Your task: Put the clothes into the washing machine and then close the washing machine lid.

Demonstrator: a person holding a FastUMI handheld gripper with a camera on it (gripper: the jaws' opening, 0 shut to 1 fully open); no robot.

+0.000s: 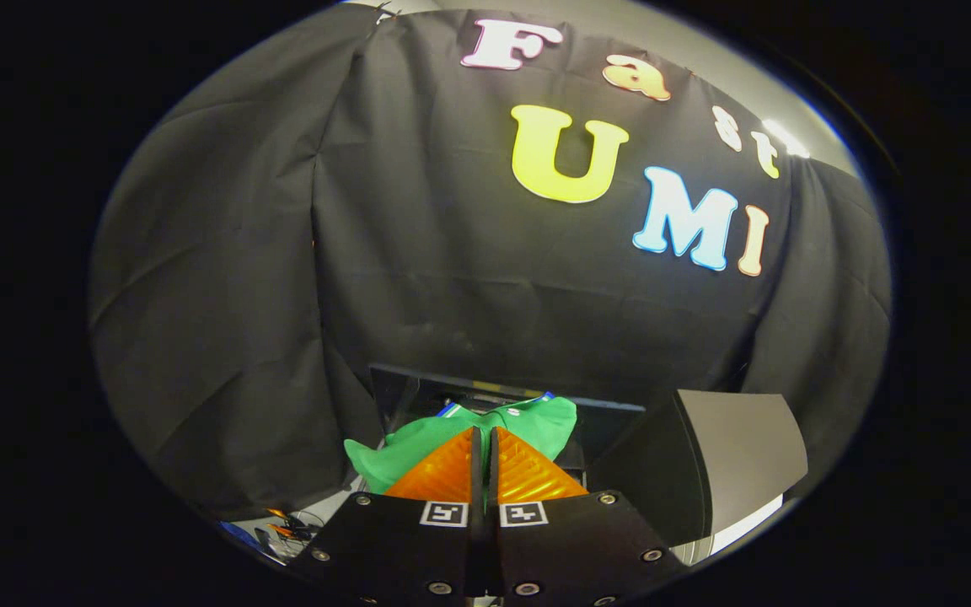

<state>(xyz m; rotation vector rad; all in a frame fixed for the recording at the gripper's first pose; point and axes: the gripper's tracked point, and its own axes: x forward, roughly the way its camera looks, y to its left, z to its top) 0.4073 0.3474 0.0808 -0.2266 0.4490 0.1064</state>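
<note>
— So, where do you stand right now?

— Your gripper point(483, 434) has its orange jaws pressed nearly together, with a green garment point(418, 443) bunched around the tips; it looks pinched between them, though the exact contact is hidden behind the pads. The cloth spreads from ten o'clock to one o'clock of the tips.

— And the washing machine?

— Its dark opening point(452, 392) sits just beyond the cloth at twelve o'clock, and the raised lid point(734, 443) stands at three o'clock of the jaws.

— How do you do this step well?

— Keep the squeeze firm and carry the cloth straight toward twelve o'clock, over the rim. Watch the loose flap at ten o'clock, since it may drape outside. Let go only once the whole bundle hangs over the opening.
</note>
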